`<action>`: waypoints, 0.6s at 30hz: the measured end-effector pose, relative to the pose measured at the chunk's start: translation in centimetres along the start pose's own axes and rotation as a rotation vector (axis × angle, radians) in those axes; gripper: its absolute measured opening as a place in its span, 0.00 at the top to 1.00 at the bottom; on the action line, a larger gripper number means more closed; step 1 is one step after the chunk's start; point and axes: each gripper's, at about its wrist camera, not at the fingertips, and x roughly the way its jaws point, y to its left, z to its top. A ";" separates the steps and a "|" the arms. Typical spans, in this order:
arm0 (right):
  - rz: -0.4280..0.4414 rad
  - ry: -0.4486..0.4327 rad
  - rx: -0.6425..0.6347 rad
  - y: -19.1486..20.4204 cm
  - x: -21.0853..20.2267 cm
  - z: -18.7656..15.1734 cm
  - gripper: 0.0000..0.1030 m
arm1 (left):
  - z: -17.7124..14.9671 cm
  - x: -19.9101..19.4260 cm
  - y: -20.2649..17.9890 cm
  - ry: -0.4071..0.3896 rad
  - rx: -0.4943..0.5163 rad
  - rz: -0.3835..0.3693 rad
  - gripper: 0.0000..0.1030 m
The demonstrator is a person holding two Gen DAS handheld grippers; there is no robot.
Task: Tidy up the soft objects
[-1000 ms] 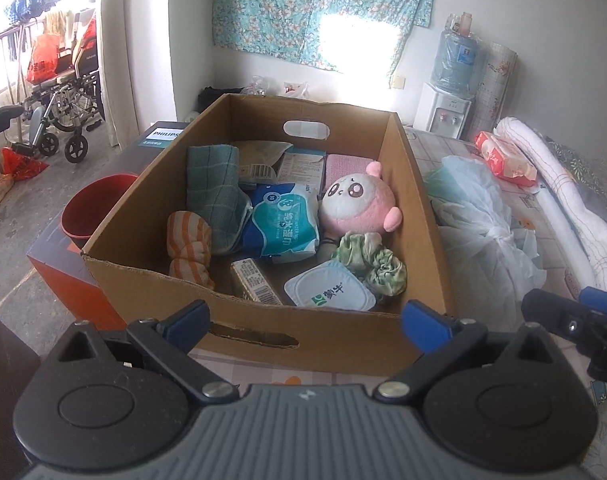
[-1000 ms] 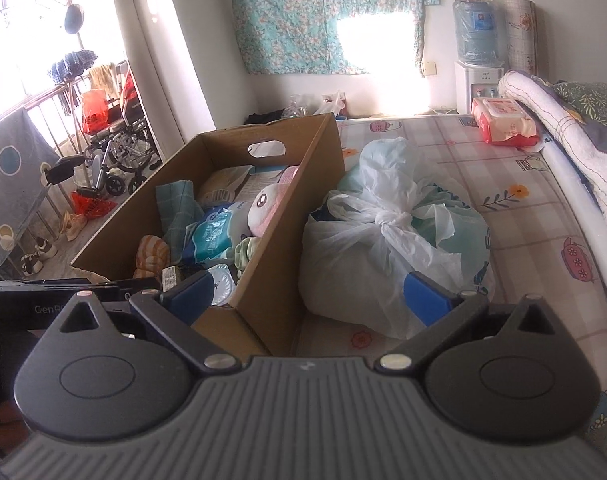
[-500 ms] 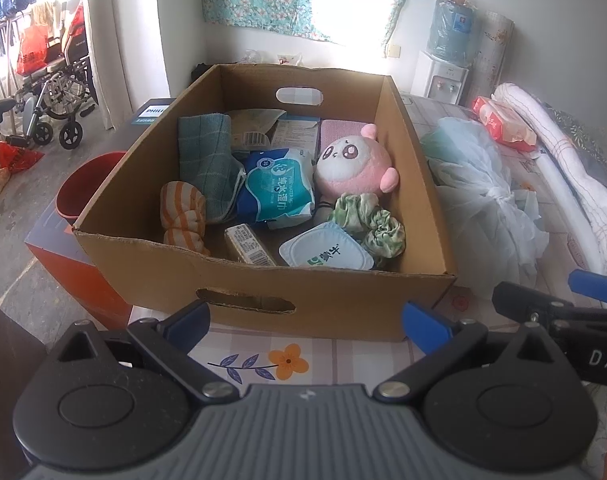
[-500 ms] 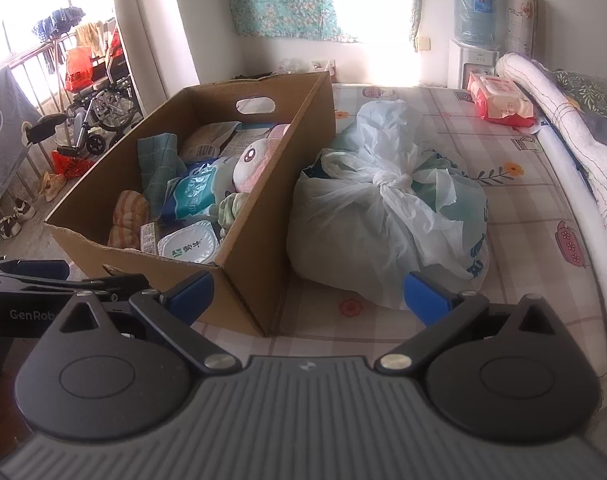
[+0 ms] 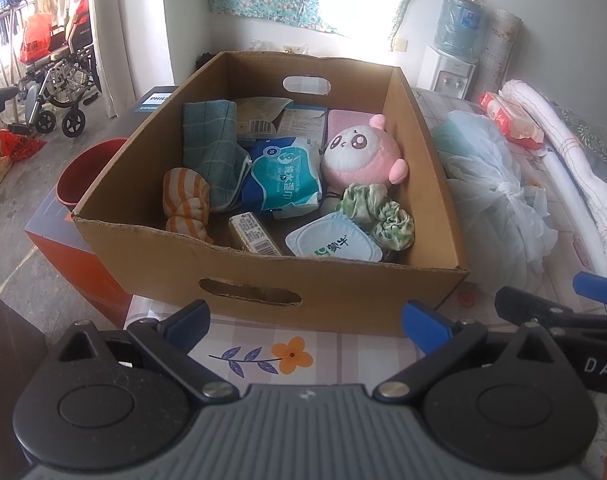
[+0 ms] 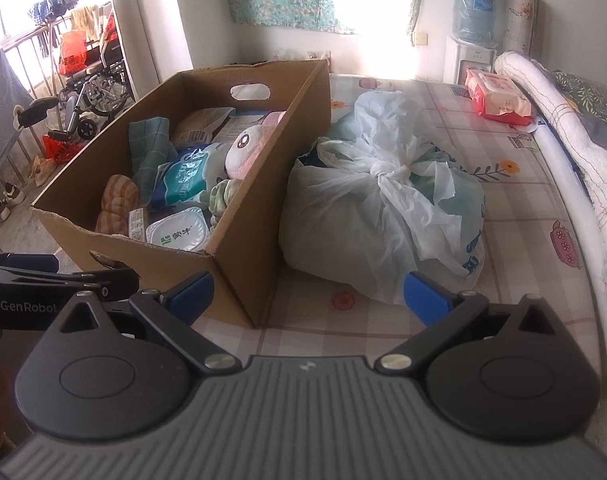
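both grippers are wide apart and hold nothing. left gripper [image 5: 305, 322] hangs in front of the near wall of the cardboard box [image 5: 263, 276], and right gripper [image 6: 307, 296] is beside it, over the patterned bed sheet [image 6: 515, 184], looking toward the tied plastic bag [image 6: 383, 216].

the soft things lie inside the box. the pink plush toy [image 5: 359, 154] sits toward the far right, touching the right wall. just in front of it is the green scrunchie [image 5: 377, 214]. the teal cloth [image 5: 209, 148] leans on the left side, and the orange striped cloth [image 5: 185, 200] is below it, near the front wall. between them are the blue wipes pack [image 5: 283, 180], the white sealed cup [image 5: 333, 242] and a small bar packet [image 5: 255, 236], which seem not soft in the same way.

i judge the plush as light and springy; it will squash under the fingers, so a hold across the round body is better than on the small ear. the scrunchie and cloths are limp and will hang down, so it is best to pinch them at a thick fold. the wipes pack looks smooth and may slip.
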 end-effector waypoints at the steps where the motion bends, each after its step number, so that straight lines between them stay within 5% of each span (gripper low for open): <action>1: -0.001 0.002 0.000 0.0 0.0 0.0 0.01 | 0.0 0.0 0.0 0.000 0.000 0.000 0.00; 18: -0.004 0.010 0.001 0.0 0.2 -0.1 0.01 | 0.0 0.2 -0.3 -0.001 0.010 0.000 0.01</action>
